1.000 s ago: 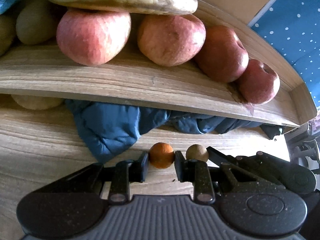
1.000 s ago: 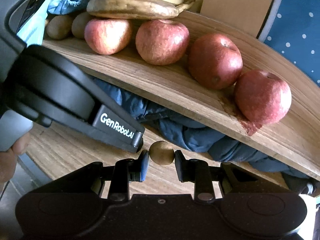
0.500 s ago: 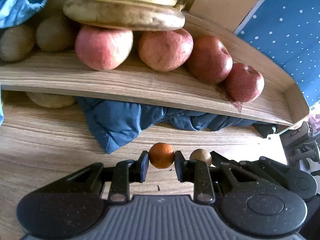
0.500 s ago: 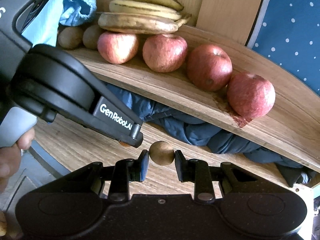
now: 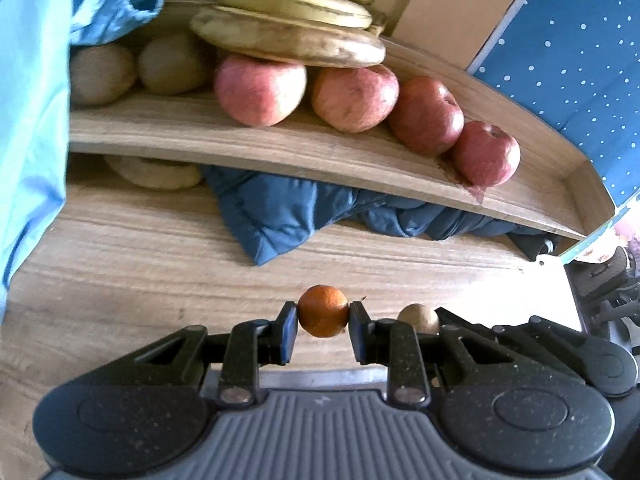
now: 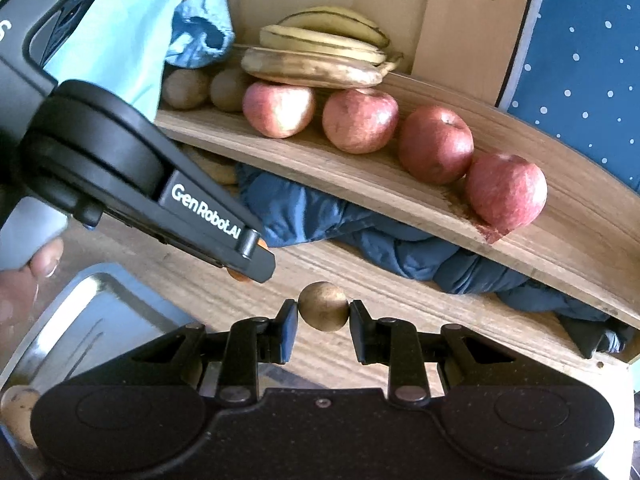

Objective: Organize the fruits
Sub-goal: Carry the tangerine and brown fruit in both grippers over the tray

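Observation:
My left gripper [image 5: 323,316] is shut on a small orange fruit [image 5: 323,311] above the lower wooden board [image 5: 120,264]. My right gripper [image 6: 323,314] is shut on a small brown round fruit [image 6: 323,306], which also shows in the left wrist view [image 5: 419,317] just right of the orange. The left gripper's body [image 6: 140,184] crosses the right wrist view at the left. On the upper wooden shelf [image 6: 360,176] lie several red apples [image 6: 360,120], bananas [image 6: 316,58] on top of them and kiwis [image 6: 186,88] at the left.
A dark blue padded cloth [image 5: 280,212] is stuffed under the shelf. A light blue cloth [image 5: 32,120] hangs at the left. A metal tray [image 6: 80,332] sits at lower left, with a brown fruit [image 6: 16,410] at its edge. A blue dotted wall [image 6: 580,60] is at the right.
Both grippers have pulled back from the shelf, each still holding its fruit. The bananas, kiwis and the metal tray have come into view.

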`<state>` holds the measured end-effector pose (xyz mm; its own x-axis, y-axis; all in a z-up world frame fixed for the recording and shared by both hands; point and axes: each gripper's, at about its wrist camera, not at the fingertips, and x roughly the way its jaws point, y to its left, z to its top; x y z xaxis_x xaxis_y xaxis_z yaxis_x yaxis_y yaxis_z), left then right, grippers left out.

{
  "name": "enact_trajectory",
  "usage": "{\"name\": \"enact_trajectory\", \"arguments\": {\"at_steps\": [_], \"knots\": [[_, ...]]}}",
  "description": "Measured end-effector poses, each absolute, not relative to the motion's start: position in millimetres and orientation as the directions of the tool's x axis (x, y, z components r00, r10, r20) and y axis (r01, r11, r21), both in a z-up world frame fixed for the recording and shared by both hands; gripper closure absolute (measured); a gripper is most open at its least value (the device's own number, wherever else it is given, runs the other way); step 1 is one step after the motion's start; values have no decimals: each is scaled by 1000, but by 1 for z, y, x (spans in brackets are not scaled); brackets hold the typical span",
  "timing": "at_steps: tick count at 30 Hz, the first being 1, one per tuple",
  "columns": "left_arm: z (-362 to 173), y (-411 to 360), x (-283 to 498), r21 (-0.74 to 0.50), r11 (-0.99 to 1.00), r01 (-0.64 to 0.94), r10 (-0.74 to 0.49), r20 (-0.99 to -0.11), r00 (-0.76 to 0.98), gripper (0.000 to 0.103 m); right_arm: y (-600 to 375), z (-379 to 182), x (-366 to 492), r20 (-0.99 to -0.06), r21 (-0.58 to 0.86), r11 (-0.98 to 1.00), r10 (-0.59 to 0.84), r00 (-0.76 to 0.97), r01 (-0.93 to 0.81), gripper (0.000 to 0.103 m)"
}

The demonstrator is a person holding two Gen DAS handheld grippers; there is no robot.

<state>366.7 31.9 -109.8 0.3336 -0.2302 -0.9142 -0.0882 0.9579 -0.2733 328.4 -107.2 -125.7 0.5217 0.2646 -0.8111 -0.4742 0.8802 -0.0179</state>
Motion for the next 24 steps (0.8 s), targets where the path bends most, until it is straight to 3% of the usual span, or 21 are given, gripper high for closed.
{"name": "enact_trajectory", "arguments": {"at_steps": [24], "knots": [[-110, 78, 299, -231, 955, -184, -169, -937, 304, 73, -81, -116, 275, -817, 28, 815, 352, 456, -579, 73]]}}
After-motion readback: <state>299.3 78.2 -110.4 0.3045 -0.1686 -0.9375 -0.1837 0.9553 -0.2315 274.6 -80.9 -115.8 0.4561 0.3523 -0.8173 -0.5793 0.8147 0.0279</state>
